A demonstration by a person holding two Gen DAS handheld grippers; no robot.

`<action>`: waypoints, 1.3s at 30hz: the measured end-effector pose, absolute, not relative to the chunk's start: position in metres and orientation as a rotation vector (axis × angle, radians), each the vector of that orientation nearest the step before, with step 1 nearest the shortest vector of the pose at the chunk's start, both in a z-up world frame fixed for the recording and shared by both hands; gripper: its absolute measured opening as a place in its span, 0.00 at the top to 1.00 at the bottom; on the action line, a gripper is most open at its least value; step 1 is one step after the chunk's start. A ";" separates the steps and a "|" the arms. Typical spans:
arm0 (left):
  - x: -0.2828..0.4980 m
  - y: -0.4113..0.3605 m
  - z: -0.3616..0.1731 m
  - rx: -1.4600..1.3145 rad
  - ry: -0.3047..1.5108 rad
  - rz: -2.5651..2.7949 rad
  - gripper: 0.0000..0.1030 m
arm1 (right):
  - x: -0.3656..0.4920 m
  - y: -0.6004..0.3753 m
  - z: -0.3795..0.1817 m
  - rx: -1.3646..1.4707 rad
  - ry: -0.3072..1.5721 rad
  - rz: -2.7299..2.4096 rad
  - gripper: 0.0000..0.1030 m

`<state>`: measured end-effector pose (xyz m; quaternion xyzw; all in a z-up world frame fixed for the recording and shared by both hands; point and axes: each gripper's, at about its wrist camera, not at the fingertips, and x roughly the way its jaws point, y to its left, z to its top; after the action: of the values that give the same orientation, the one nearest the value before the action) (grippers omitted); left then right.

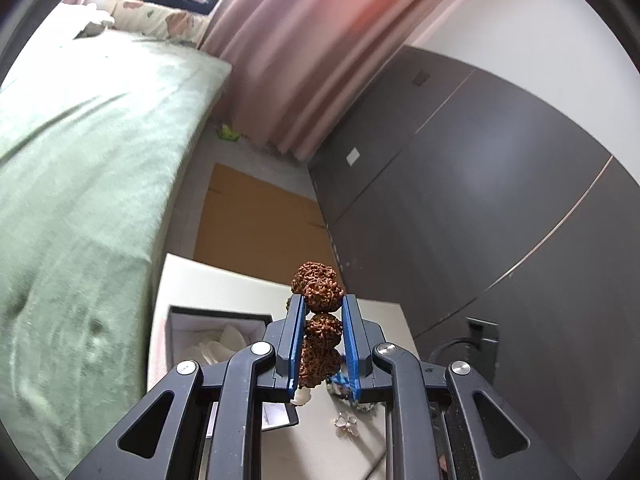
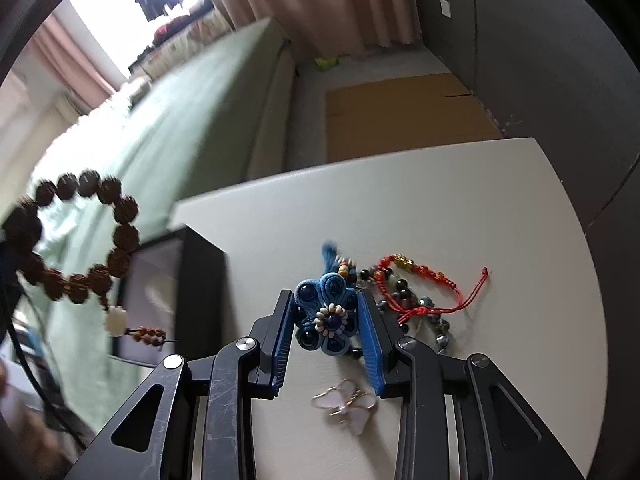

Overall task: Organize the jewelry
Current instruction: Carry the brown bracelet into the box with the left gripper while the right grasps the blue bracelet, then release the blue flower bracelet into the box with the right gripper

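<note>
My left gripper (image 1: 323,300) is shut on a brown bracelet of knobbly seed beads (image 1: 318,280), held up above the white table (image 1: 224,284). In the right wrist view the same bracelet (image 2: 120,208) hangs as a loop at the far left, a white bead (image 2: 115,320) and a short tail dangling from it. My right gripper (image 2: 325,296) points down at the table (image 2: 400,208) and its blue pads press on both sides of a blue fabric flower ornament (image 2: 326,316).
A black open box with a pale lining (image 1: 216,320) (image 2: 200,280) stands at the table's left. A red cord bracelet (image 2: 424,276), a dark beaded bracelet (image 2: 424,304) and a pink wire butterfly piece (image 2: 348,404) lie near the flower. Beyond are a green bed (image 1: 80,160) and dark cabinets (image 1: 480,200).
</note>
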<state>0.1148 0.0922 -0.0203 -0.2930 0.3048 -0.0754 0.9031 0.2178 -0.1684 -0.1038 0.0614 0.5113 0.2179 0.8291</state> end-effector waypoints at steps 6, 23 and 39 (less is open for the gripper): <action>0.108 0.101 -0.013 -0.598 0.611 -0.124 0.82 | 0.206 -0.179 -0.082 0.237 1.018 0.562 0.68; 0.132 0.108 -0.063 -0.648 0.827 -0.079 0.75 | 0.180 -0.125 -0.067 0.323 0.938 0.746 0.68; 0.112 0.140 -0.046 -0.704 0.730 0.015 0.39 | 0.175 -0.095 -0.072 0.353 0.933 0.872 0.66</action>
<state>0.1117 0.1400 -0.0457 -0.3371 0.3497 0.0072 0.8741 0.1749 -0.0947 -0.0717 0.1637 0.4331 0.4047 0.7886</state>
